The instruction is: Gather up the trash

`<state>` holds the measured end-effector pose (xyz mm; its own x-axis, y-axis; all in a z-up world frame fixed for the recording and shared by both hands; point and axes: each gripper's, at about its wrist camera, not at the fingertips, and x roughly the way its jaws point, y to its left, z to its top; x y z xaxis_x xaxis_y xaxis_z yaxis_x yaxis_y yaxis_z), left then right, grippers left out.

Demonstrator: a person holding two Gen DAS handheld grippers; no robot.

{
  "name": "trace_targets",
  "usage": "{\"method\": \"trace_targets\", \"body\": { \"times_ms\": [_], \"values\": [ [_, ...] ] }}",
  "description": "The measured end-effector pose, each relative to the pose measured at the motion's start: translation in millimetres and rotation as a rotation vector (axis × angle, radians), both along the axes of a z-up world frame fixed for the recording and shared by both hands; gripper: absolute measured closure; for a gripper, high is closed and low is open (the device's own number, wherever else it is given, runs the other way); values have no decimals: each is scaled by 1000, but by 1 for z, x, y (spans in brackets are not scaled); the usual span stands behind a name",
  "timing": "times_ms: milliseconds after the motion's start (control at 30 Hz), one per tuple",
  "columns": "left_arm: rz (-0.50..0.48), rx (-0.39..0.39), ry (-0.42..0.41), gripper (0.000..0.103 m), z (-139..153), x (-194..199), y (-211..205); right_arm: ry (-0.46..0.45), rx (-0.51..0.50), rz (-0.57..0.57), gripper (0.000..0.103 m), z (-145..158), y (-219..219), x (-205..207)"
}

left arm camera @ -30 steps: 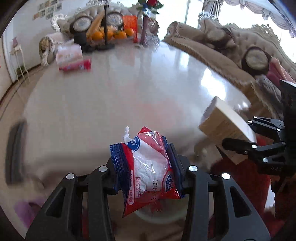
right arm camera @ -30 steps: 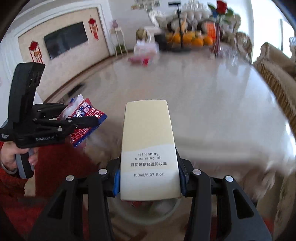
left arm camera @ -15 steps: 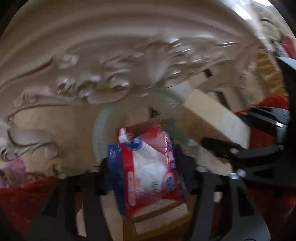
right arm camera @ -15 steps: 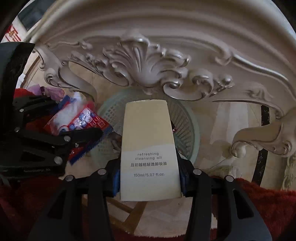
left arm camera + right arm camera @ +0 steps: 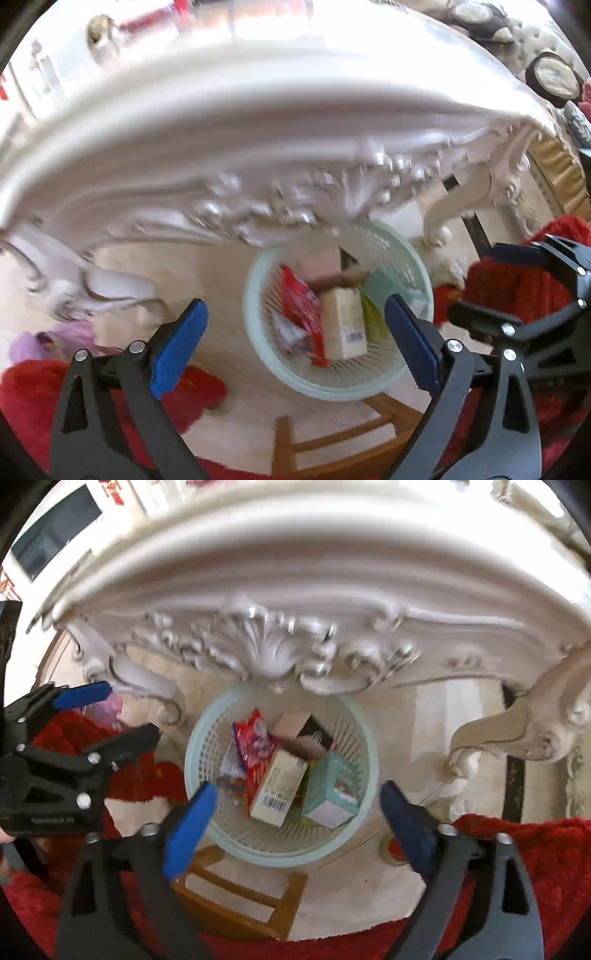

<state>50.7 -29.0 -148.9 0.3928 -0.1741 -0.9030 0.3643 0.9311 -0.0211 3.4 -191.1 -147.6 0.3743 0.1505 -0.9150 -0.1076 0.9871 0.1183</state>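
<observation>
Trash sits inside the round pale-green plastic mesh basket (image 5: pixel 364 738), which fills the centre of the right wrist view and the lower centre-right of the left wrist view (image 5: pixel 258 332). Within it, the cream cardboard box with a barcode (image 5: pixel 277 788) lies tilted near the middle, the red-and-white crinkled snack wrapper (image 5: pixel 255 746) leans against its left side, and a teal-and-white carton (image 5: pixel 330 794) rests at its right. A pinkish-tan box (image 5: pixel 293 725) lies behind them, toward the upper part of the basket. In the left wrist view the cream box (image 5: pixel 343 325) and the red wrapper (image 5: pixel 299 306) show the same way, blurred.

The left gripper (image 5: pixel 295 345) hangs above the basket with its blue-padded jaws spread wide apart and nothing between them; it also appears at the left edge of the right wrist view (image 5: pixel 122 710). The right gripper (image 5: pixel 295 829) likewise holds its jaws wide apart and empty, framing the basket.

Across the upper half of both views runs the ornate white carved counter (image 5: pixel 280 650), its scrolled apron just above the basket's far rim. A wooden stool (image 5: pixel 236 901) stands at the bottom centre, on pale tiled floor (image 5: pixel 424 738) edged by red shaggy fabric (image 5: pixel 535 849).
</observation>
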Motion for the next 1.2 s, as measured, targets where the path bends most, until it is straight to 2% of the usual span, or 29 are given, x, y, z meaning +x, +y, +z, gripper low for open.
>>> {"method": "trace_targets", "body": {
  "times_ms": [67, 167, 267, 400, 567, 800, 1067, 1200],
  "values": [
    [39, -17, -24, 9, 20, 4, 5, -26, -17, -39, 8, 13, -1, -1],
    [89, -40, -64, 9, 46, 10, 7, -37, 15, -99, 8, 31, -9, -1],
    [136, -33, -117, 9, 70, 9, 6, -68, 15, -151, 8, 48, -11, 0],
    [145, -25, -151, 9, 85, 3, 2, -91, 22, -193, 8, 61, -12, -2],
    [172, -141, -148, 9, 98, -2, 10, -113, 3, -217, 8, 68, -13, -6],
    [222, -174, -181, 9, 111, -8, 18, -134, -13, -236, 8, 78, -14, -12],
    [231, -171, -206, 9, 123, -19, 18, -151, -24, -234, 8, 86, -11, -21],
    [235, -122, -235, 9, 127, -24, 15, -159, -27, -240, 8, 89, -12, -22]
  ]
}}
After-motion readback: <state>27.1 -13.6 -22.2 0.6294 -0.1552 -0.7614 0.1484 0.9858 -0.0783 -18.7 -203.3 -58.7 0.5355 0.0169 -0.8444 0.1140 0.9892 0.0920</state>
